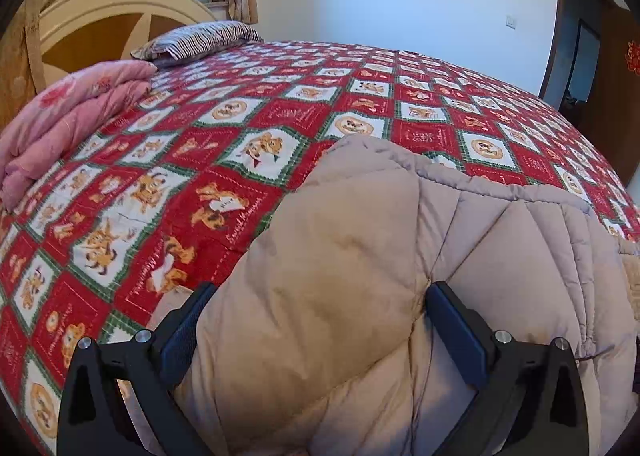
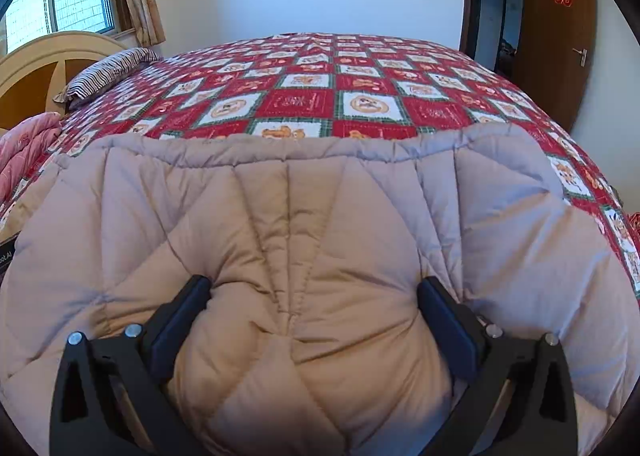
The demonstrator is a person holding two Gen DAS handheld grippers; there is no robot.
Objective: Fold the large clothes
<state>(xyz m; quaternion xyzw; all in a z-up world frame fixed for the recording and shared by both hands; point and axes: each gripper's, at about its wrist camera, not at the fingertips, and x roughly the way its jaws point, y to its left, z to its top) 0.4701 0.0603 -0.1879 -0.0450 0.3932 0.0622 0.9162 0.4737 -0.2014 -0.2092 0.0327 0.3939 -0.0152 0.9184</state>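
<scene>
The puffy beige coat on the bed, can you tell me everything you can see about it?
The puffy beige coat is quilted, with stitched seams fanning outward and a soft, padded look. It lies spread on the red patchwork bedspread, its far edge a straight stitched hem. The left gripper and right gripper each straddle a bulging fold, jaws wide. Whether the pads squeeze it is unclear.

Both cameras sit low on the grippers, very close above the beige padded coat (image 1: 340,296), looking forward and down across the bed (image 2: 320,96); both views share the headboard (image 1: 112,20) and the far wall
</scene>
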